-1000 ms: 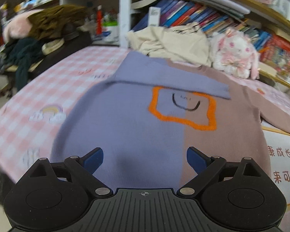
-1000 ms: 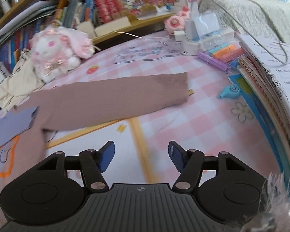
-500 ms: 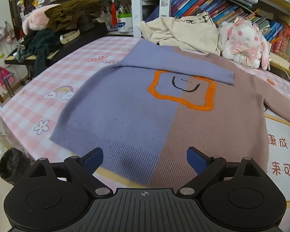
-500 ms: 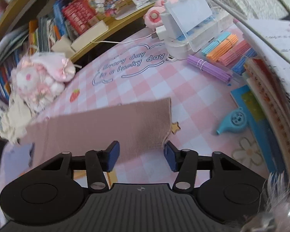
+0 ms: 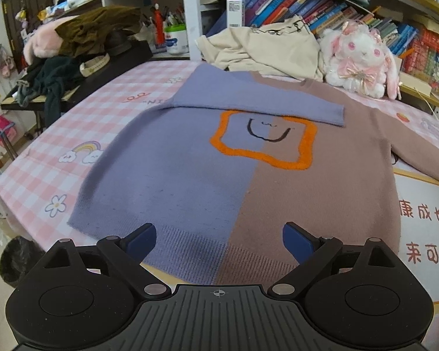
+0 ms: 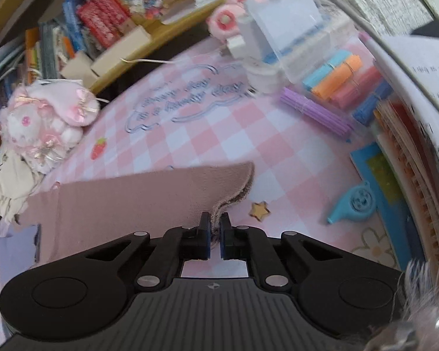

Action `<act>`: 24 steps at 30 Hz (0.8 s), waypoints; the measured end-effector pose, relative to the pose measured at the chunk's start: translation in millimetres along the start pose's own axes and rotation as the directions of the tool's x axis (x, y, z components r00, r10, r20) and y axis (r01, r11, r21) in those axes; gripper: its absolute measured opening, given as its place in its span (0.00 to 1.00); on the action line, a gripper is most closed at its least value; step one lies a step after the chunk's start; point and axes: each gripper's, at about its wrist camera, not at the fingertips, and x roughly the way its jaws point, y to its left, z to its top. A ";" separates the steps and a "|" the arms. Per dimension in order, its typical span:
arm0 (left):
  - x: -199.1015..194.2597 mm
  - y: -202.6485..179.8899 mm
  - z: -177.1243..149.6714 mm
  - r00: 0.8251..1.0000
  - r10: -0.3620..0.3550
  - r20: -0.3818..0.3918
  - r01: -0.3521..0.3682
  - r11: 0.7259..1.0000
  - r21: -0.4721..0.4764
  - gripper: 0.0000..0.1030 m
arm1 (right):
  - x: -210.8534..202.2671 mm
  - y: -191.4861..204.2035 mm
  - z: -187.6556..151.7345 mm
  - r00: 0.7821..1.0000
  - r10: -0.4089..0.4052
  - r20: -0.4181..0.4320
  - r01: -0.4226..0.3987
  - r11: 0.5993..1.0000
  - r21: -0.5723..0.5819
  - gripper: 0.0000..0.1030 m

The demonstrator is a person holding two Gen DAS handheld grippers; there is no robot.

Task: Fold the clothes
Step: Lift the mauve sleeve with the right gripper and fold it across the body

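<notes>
Centrally in the left wrist view, the sweater point(image 5: 234, 161) lies flat on the pink checked table point(image 5: 58, 152), its purple sleeve point(image 5: 257, 102) folded across the chest; the left tongs point(image 5: 219, 238) gape wide above the hem at bottom. Lower centre of the right wrist view, the right tongs point(image 6: 215, 223) pinch the brown sleeve point(image 6: 149, 196) cuff.

A lived-in home bedroom or study corner, crammed bookshelves point(image 5: 292, 3) along the wall, pink bunny plush point(image 5: 363, 58), pink checked tablecloth point(image 5: 44, 158) with rainbows, heaped clothes point(image 5: 266, 46), craft sticks point(image 6: 345, 79), stacked notebooks point(image 6: 409, 117)
</notes>
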 end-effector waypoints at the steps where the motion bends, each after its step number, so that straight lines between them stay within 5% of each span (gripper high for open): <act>1: -0.5 -1.1 -0.6 1.000 -0.003 0.008 0.003 1.000 0.013 0.93 | -2.7 2.3 1.8 1.000 0.015 0.012 -0.015 1.000 -0.006 0.06; 10: 0.9 5.1 5.4 0.997 -0.050 0.057 0.045 0.994 0.095 0.94 | -25.0 83.1 21.7 0.980 0.188 0.066 -0.177 0.974 -0.140 0.06; 24: -12.8 67.2 18.8 0.966 -0.154 0.209 0.083 0.946 0.313 0.97 | -27.5 351.6 -8.9 0.919 0.384 0.085 -0.305 0.832 -0.464 0.06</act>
